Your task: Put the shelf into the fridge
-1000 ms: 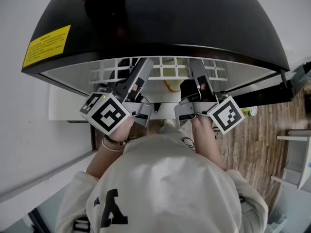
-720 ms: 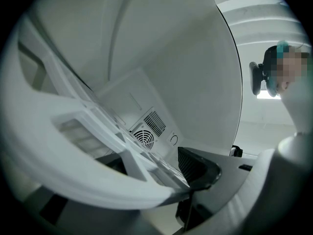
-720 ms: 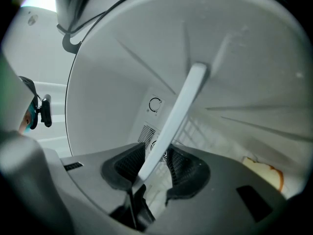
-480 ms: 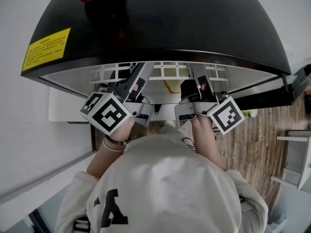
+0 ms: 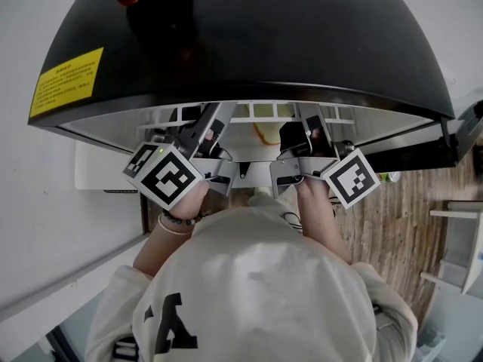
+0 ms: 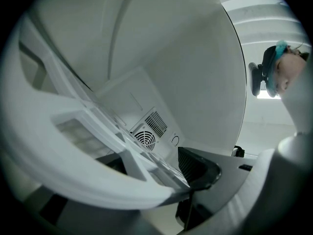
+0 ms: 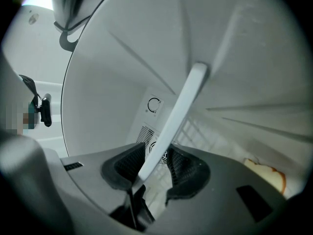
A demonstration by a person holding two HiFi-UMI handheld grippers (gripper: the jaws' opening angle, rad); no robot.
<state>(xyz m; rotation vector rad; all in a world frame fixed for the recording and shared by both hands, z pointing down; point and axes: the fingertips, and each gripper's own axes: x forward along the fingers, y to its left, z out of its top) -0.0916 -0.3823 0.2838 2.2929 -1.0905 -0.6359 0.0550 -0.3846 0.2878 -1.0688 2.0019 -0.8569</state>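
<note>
The white grid shelf [image 5: 256,112] lies level inside the open black fridge [image 5: 249,36], mostly hidden under the fridge's top. My left gripper [image 5: 204,130] is shut on the shelf's front rim [image 6: 98,180] at the left; one dark pad [image 6: 198,166] shows against the rim. At the right, my right gripper [image 5: 309,131] is shut on a white bar of the shelf [image 7: 176,116], which runs between both ribbed pads [image 7: 124,168]. Both grippers reach into the fridge opening.
White fridge walls close in on both sides, with a round fan vent [image 6: 145,140] and a dial [image 7: 154,104] on the back wall. A pale, brown-edged food piece [image 7: 266,174] lies low at the right. The fridge door [image 5: 462,127] stands open over wooden floor [image 5: 392,225].
Less of the shelf's grid shows below the fridge's top edge than a second ago; the shelf has slid a little deeper. Both grippers keep their hold.
</note>
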